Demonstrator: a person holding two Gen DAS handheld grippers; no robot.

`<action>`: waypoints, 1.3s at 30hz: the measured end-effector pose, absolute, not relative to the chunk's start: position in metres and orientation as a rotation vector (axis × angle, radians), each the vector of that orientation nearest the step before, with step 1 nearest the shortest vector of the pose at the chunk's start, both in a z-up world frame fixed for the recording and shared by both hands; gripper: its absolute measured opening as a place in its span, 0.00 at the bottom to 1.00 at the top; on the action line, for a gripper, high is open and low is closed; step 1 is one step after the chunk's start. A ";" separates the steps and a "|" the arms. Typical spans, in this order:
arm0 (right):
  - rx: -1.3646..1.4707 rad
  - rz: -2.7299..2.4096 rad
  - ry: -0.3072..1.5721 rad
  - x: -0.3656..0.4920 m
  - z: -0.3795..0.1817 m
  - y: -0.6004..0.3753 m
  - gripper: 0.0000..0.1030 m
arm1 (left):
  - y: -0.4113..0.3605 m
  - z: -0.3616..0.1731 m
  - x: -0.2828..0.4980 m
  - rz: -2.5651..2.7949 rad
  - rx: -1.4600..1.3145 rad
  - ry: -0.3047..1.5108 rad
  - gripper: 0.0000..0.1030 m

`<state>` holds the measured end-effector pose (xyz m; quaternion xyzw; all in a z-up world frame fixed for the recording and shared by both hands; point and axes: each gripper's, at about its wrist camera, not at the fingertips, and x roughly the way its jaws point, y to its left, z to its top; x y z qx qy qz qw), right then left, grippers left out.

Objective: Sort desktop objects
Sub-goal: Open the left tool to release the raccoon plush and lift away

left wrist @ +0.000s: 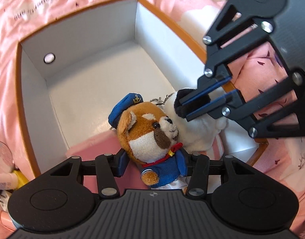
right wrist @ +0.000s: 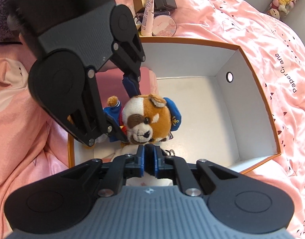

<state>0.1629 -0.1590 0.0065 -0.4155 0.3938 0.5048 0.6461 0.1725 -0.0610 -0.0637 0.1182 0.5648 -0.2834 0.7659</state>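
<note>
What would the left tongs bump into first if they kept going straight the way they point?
Probably the sailor bear, already between the left tongs. Past it lies the box floor, though depth is hard to judge.

Left gripper point(left wrist: 153, 164) clamps sailor bear plush point(left wrist: 150, 131) over orange-rimmed box point(left wrist: 88, 25); right gripper point(left wrist: 207, 104) pinches white plush point(left wrist: 194, 131).

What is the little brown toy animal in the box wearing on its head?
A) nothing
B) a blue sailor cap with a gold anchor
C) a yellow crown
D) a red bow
B: the brown plush toy wears a blue cap with a gold anchor badge.
</note>
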 end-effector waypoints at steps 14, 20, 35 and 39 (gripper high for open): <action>-0.940 1.136 0.914 0.159 0.003 -0.162 0.09 | -0.090 -0.091 0.174 -0.627 0.415 1.275 0.55; -0.918 1.128 0.904 0.160 -0.001 -0.159 0.09 | -0.087 -0.104 0.177 -0.622 0.380 1.295 0.55; -0.900 1.112 0.903 0.160 -0.006 -0.159 0.13 | -0.076 -0.088 0.174 -0.607 0.324 1.261 0.62; -0.908 1.107 0.905 0.160 -0.006 -0.158 0.16 | -0.073 -0.083 0.171 -0.594 0.337 1.240 0.64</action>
